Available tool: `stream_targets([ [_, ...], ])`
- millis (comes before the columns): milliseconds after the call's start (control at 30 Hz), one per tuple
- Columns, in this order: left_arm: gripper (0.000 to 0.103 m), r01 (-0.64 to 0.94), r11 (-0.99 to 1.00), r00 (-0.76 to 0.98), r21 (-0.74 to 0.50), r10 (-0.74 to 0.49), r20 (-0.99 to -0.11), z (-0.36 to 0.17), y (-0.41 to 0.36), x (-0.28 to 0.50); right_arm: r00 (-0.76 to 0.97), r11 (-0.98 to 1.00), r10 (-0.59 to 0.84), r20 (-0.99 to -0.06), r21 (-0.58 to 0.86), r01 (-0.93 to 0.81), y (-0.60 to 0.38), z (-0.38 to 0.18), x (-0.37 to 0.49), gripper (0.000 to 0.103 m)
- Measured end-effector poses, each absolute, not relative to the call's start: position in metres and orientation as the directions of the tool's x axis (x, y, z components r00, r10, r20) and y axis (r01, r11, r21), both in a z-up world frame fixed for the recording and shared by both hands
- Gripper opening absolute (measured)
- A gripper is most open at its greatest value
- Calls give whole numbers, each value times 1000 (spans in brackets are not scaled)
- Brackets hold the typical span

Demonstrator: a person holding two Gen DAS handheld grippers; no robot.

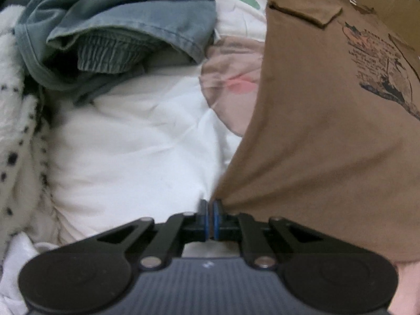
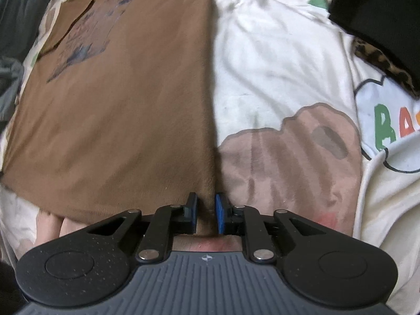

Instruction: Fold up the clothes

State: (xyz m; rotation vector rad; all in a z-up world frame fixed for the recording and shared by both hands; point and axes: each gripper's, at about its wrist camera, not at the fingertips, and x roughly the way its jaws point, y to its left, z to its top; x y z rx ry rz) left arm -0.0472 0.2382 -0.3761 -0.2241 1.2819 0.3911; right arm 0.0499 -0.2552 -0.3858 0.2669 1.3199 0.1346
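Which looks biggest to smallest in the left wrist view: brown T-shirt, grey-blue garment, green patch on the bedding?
1. brown T-shirt, filling most of the right side, though it hangs nearest the camera, pinched in the left gripper.
2. grey-blue garment, bunched at upper left.
3. green patch, clearly smallest.

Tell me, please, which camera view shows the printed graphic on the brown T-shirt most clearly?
The left wrist view: the printed graphic on the brown T-shirt is dark and fairly sharp there. In the right wrist view the graphic is faint and blurred.
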Motion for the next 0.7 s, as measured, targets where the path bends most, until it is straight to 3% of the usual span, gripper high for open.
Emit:
stream_targets([
  [367, 4, -395, 916, 204, 72, 163, -965, -398, 242, -42, 265, 948, 267, -927, 302, 103, -261, -394, 51, 22],
  [467, 4, -406, 913, 207, 48, 142, -968, -395, 243, -44, 248, 948, 271, -930, 303, 98, -262, -392, 50, 4],
  [700, 4, -394, 919, 233, -12, 87, -969, -363, 247, -50, 246, 949, 269, -931, 300, 95, -269, -366, 49, 2],
])
